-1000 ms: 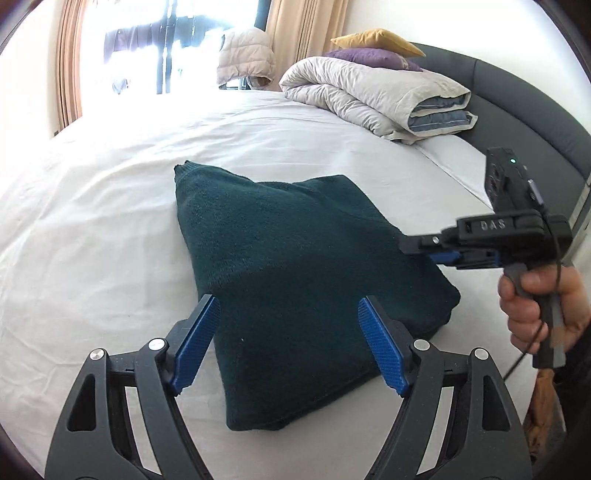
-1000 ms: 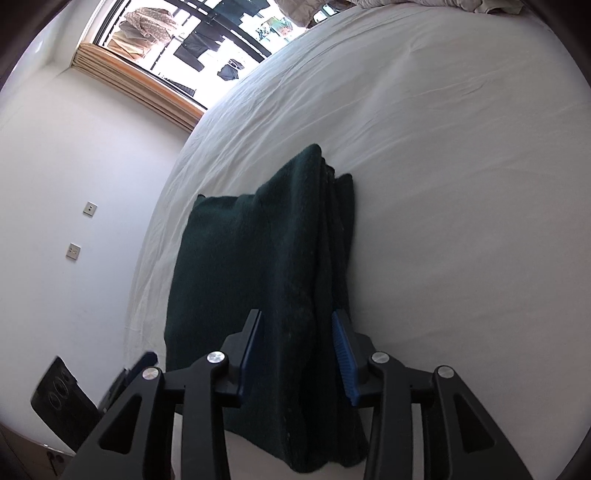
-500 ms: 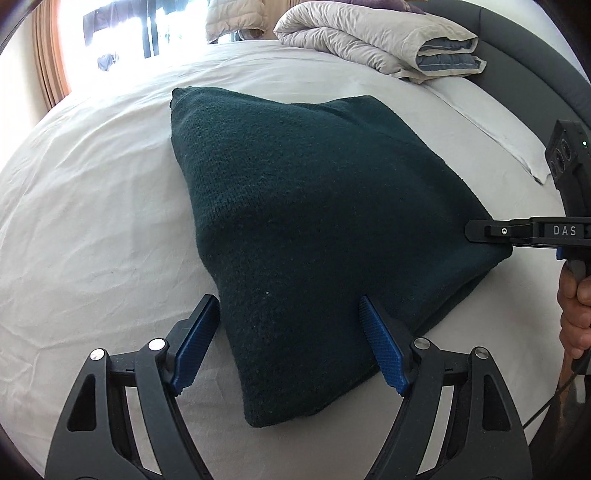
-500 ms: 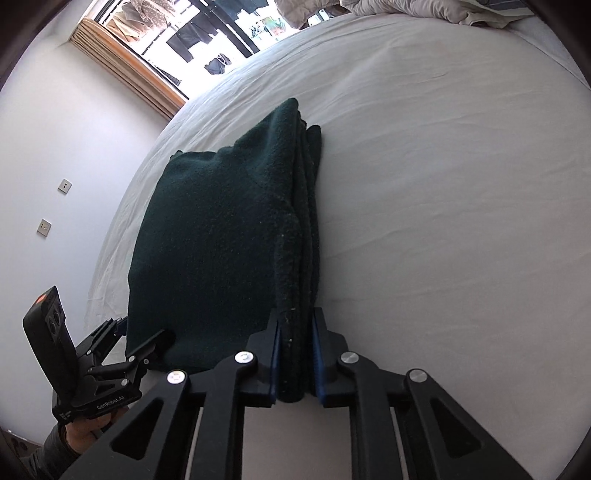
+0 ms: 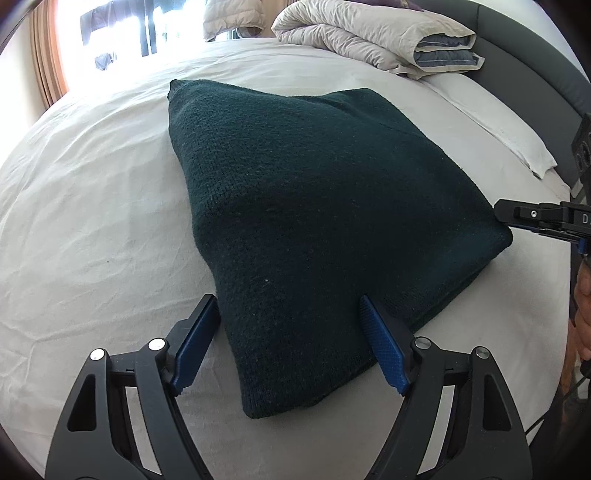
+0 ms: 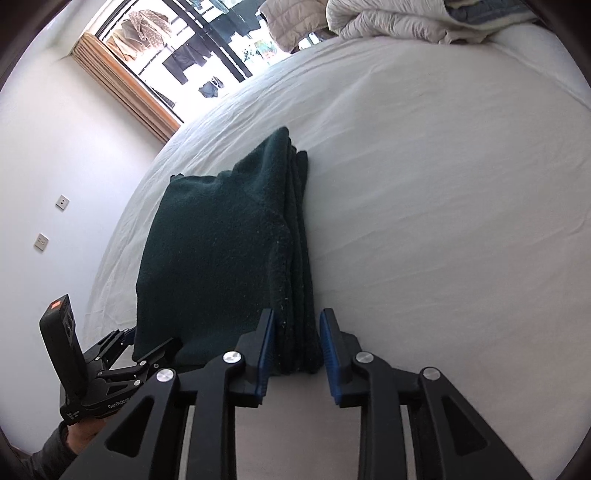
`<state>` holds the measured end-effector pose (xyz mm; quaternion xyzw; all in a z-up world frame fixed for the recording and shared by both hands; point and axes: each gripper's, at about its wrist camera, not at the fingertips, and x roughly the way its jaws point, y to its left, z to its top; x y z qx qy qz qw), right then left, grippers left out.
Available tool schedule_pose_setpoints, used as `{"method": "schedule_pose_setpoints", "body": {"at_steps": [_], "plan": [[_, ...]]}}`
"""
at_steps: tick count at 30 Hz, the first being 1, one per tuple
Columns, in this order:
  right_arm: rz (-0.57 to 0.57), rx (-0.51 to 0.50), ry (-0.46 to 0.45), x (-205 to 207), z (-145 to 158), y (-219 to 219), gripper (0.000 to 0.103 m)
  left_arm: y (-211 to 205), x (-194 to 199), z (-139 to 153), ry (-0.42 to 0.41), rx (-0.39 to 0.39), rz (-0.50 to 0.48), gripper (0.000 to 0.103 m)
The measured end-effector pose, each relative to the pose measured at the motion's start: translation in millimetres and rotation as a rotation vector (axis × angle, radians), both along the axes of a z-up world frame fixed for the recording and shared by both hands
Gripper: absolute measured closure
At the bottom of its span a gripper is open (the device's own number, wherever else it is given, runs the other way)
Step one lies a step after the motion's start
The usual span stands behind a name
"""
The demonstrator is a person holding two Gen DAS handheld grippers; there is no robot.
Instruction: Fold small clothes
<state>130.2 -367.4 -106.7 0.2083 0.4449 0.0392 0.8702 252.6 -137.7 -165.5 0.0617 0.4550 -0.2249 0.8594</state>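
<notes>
A folded dark green knit garment lies on the white bed sheet; it also shows in the right wrist view. My left gripper is open, its blue pads either side of the garment's near corner. My right gripper is open, its pads standing a little off each side of the stacked folded edge. The right gripper also shows at the far right of the left wrist view, at the garment's right corner. The left gripper shows at the lower left of the right wrist view.
A folded beige duvet and a white pillow lie at the head of the bed by the dark headboard. A bright window and a white wall are beyond the bed.
My right gripper shut on the garment's folded edge half a second ago and has now opened, letting it go. The left gripper stays open around the near corner.
</notes>
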Motion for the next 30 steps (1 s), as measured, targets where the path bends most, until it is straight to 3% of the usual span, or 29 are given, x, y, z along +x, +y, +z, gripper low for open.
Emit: {"method": "schedule_pose_setpoints", "body": {"at_steps": [4,9,13,16,17,19,20,21,25,26,27,29,30], "plan": [[0.093,0.021,-0.072,2,11,28,0.075,0,-2,0,0.000,-0.002,0.002,0.025],[0.164,-0.044,0.019,14,-28,52,0.078,0,-2,2,0.002,-0.009,0.002,0.025],[0.200,-0.107,-0.032,-6,-30,55,0.080,10,-6,11,0.014,-0.055,0.013,0.025],[0.216,-0.088,-0.049,-15,-15,42,0.080,35,-10,35,-0.069,-0.082,0.060,0.025],[0.200,-0.065,-0.079,-17,-7,31,0.075,47,-5,41,-0.078,-0.108,0.093,0.025],[0.155,-0.016,-0.127,-10,4,11,0.050,68,14,48,-0.058,-0.167,0.166,0.022],[0.134,0.004,-0.129,0,6,3,0.030,73,27,47,-0.031,-0.172,0.193,0.018],[0.136,0.028,-0.124,15,5,-1,0.023,75,40,44,-0.003,-0.175,0.204,0.018],[0.141,0.044,0.009,75,-17,-9,0.023,67,83,28,0.138,-0.279,0.189,0.018],[0.157,0.080,0.043,88,-25,-7,0.031,61,90,22,0.173,-0.291,0.168,0.017],[0.169,0.106,0.078,99,-35,-2,0.046,55,97,14,0.214,-0.295,0.148,0.017],[0.169,0.107,0.092,110,-42,3,0.050,50,103,6,0.241,-0.304,0.163,0.017],[0.166,0.129,0.088,113,-42,3,0.057,48,105,6,0.243,-0.307,0.168,0.022]]}}
